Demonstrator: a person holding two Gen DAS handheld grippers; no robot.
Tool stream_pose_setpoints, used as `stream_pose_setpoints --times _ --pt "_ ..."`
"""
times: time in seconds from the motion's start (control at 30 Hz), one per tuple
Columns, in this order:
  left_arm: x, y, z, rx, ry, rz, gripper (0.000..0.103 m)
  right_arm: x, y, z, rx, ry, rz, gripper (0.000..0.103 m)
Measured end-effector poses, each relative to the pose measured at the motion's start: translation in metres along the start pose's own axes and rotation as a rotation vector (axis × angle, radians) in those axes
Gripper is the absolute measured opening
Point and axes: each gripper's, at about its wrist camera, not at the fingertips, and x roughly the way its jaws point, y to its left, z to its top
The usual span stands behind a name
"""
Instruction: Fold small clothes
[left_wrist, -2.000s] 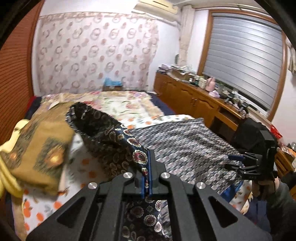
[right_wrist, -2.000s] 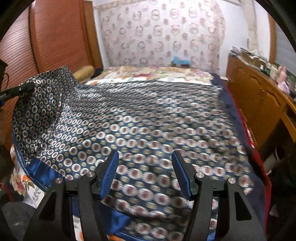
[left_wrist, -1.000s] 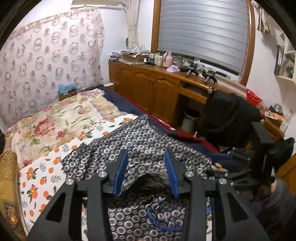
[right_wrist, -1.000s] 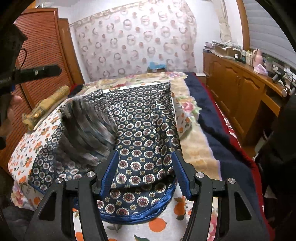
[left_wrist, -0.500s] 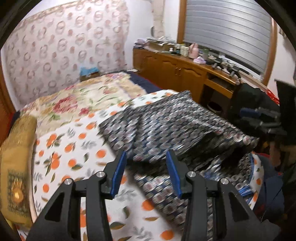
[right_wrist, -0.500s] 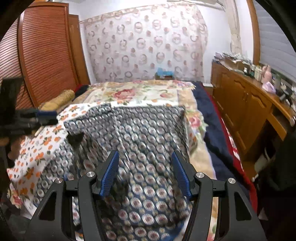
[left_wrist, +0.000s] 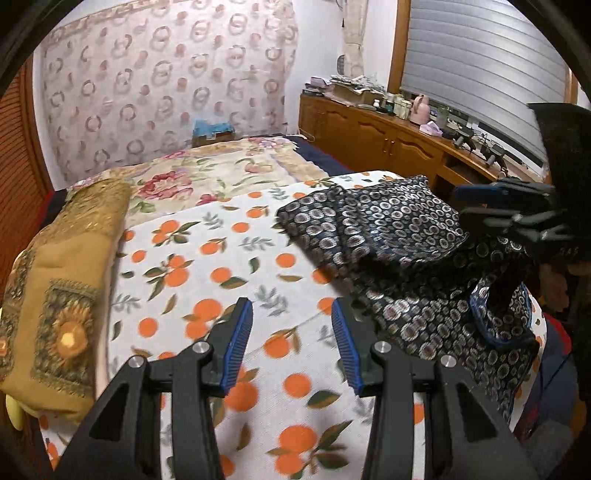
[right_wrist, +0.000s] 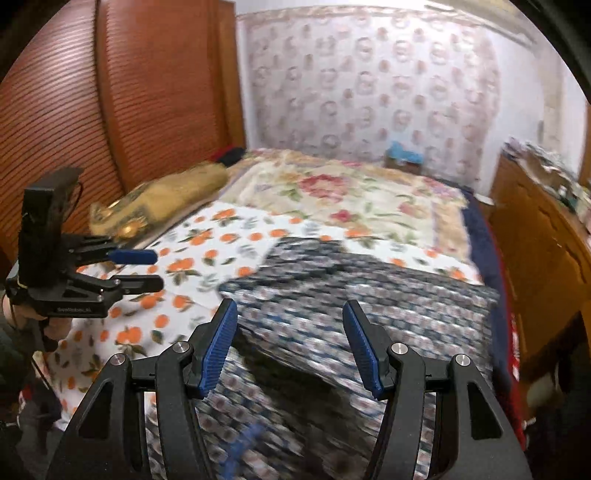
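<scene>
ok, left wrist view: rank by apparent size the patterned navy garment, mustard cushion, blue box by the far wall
1. patterned navy garment
2. mustard cushion: close to the garment, and nearer the lens, so that order is unsure
3. blue box, clearly smallest but farthest

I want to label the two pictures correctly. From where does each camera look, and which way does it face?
Left wrist: sits behind the open left gripper, looks down across the orange-print sheet toward the window side; the right gripper shows at right.
Right wrist: sits behind the open right gripper, looks over the patterned garment toward the wooden wardrobe; the left gripper shows at left.
Shared: garment, sheet, golden cushion.
</scene>
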Motion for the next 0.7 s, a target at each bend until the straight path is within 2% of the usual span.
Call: stream_pose_setpoints --times 0.27,0.5,0.57,0.6,0.7 --pt "-0.009 0.021 -0.010 -0.029 -0.011 -0.015 0.043 0.060 0.028 -0.008 -0.040 0.133 0.036 0.061" --pt "-0.005 0.028 -0.019 -0.052 -0.002 -0.033 0.043 0.086 0.026 -0.022 -0.064 0.207 -0.017 0.061" --pt "-0.003 0.028 -0.019 -0.053 0.000 -0.035 0.043 0.090 0.025 -0.025 -0.084 0.219 -0.040 0.054" --pt "-0.003 0.027 -0.019 -0.053 0.000 -0.037 0.043 0.091 0.025 -0.025 -0.092 0.222 -0.046 0.045" --pt "0.000 0.026 -0.017 -0.052 -0.001 -0.042 0.043 0.088 0.022 -0.027 -0.119 0.213 -0.055 0.011"
